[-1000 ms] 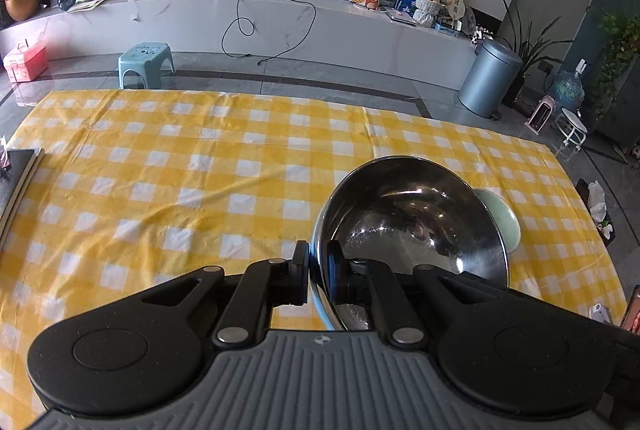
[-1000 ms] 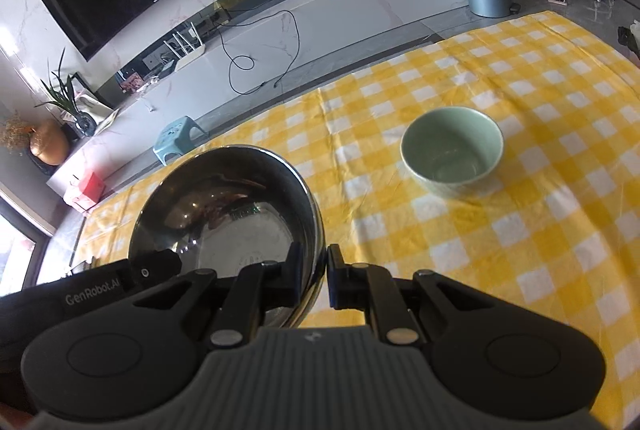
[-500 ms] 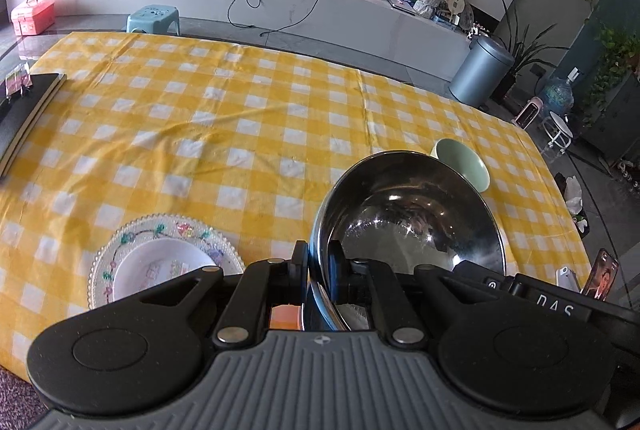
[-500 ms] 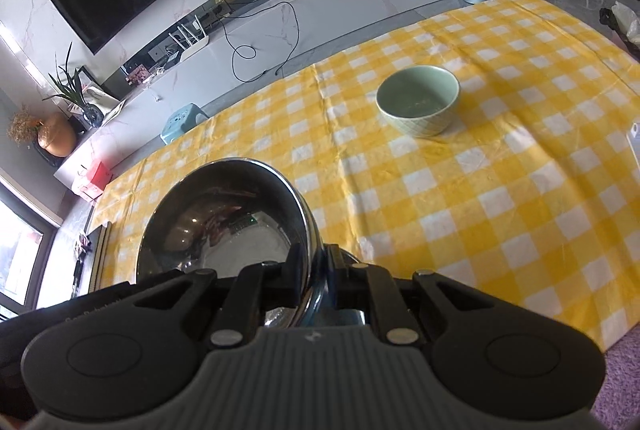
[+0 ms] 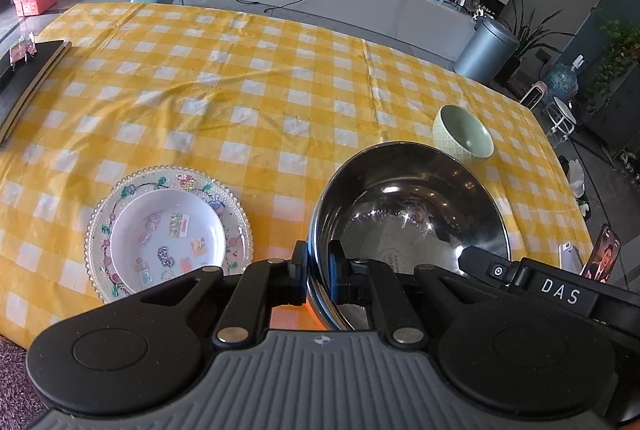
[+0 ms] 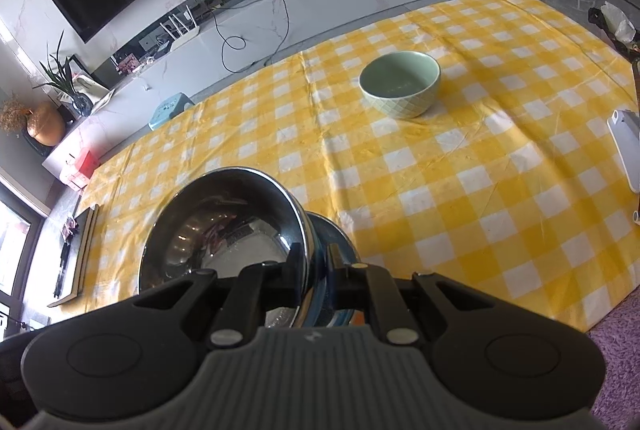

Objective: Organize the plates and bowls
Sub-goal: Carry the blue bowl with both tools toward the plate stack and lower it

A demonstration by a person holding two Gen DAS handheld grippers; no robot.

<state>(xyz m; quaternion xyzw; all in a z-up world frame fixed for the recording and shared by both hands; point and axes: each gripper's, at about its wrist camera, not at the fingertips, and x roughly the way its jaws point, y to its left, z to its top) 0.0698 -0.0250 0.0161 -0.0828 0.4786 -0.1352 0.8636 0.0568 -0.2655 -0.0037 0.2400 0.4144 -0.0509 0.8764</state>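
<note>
Both sets of jaws are pinching opposite rims of the steel bowl (image 5: pixel 408 214), the left gripper (image 5: pixel 318 270) and right gripper (image 6: pixel 316 266) holding it mouth-up above the counter (image 5: pixel 260 90), between the plate (image 5: pixel 168 234) and green bowl (image 6: pixel 400 84).

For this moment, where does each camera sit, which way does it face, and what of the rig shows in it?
Left wrist: on the left gripper, angled down over the checked table; its fingers clamp the steel bowl rim; plates at left; right gripper's body intrudes.
Right wrist: on the right gripper, angled down towards the TV wall; fingers pinch the opposite rim.
Shared: steel bowl, green bowl, table, bin, stool.
</note>
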